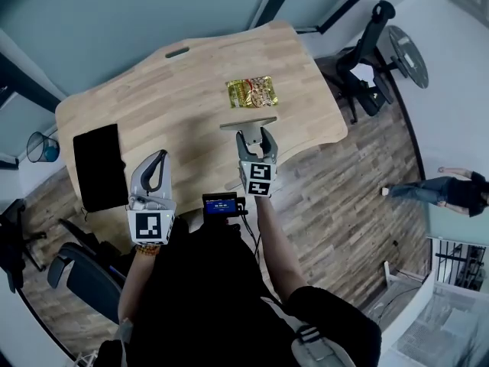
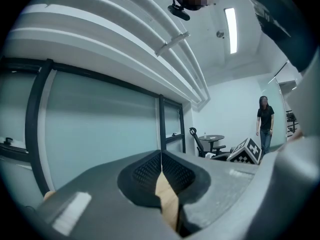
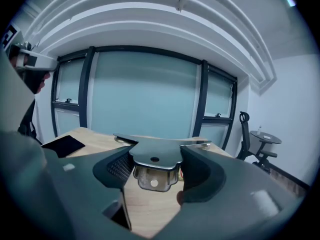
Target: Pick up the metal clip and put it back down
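**Metal clip held aloft, with the put-down still to come**

At the left of the frame a black pad (image 1: 99, 167) lies on the wooden surface (image 1: 183, 105). Beside it the left hand-held gripper (image 1: 159, 157) is kept clenched on nothing, its jaws seen pressed together in its own view (image 2: 161, 156). At the centre the metal clip (image 1: 248, 122) is grasped by the right hand-held gripper (image 1: 255, 134), with the jaws closed on the clip's sides (image 3: 152, 176). The clip appears raised clear of the wood, just below a gold packet (image 1: 250, 92). The pick-up is judged done. A level descent onto bare wood is called for next, short of the packet, with release only once the clip rests.
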The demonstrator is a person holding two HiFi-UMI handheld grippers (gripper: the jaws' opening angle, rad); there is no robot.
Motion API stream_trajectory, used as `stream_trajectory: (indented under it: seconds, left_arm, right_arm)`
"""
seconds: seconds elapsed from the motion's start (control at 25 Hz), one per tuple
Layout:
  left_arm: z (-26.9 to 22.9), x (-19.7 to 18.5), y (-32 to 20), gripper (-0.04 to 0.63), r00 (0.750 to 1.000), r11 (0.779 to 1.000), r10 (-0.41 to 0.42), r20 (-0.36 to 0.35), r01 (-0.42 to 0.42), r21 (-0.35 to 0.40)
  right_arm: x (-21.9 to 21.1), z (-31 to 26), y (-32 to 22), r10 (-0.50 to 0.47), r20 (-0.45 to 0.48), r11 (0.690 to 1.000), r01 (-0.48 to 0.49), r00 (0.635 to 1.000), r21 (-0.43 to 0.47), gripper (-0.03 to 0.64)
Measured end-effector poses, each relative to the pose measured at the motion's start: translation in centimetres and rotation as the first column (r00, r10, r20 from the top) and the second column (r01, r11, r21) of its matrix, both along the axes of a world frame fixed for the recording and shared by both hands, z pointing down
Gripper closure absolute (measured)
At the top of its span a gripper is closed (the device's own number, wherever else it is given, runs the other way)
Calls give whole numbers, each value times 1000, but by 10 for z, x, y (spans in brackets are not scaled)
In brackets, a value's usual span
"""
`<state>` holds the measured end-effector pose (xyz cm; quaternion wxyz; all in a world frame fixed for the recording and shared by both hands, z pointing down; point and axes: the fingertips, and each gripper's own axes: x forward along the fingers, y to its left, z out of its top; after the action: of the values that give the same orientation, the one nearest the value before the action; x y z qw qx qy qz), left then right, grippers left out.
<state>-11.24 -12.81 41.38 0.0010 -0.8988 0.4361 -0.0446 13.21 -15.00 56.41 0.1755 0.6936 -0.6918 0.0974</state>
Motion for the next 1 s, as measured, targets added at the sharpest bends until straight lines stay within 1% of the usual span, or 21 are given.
stream_trajectory:
  seconds: [0.2, 0.32, 0.48, 0.8, 1.0]
  left_arm:
    - [-4, 9, -7, 594, 1000, 999, 24, -8, -24, 23]
    - [-12, 16, -10, 594, 999, 998, 45, -26, -44, 34]
    - [-9, 23, -12, 591, 998, 996, 68, 0, -68, 57]
    - [-11, 27, -11, 589, 996, 993, 83, 20, -84, 81]
    - [-9, 28, -9, 589, 995, 991, 96, 24, -97, 88]
  right_arm:
    - [4, -42, 12, 13, -24, 998, -11, 1000, 61, 308]
    - [3, -68, 22, 20, -34, 995, -17, 999, 94, 308]
    - [1, -96, 34, 31, -43, 991, -25, 999, 130, 308]
    - [-29, -131, 51, 39, -36, 980, -32, 999, 196, 308]
    - [-35, -142, 59, 47, -45, 975, -36, 998, 220, 308]
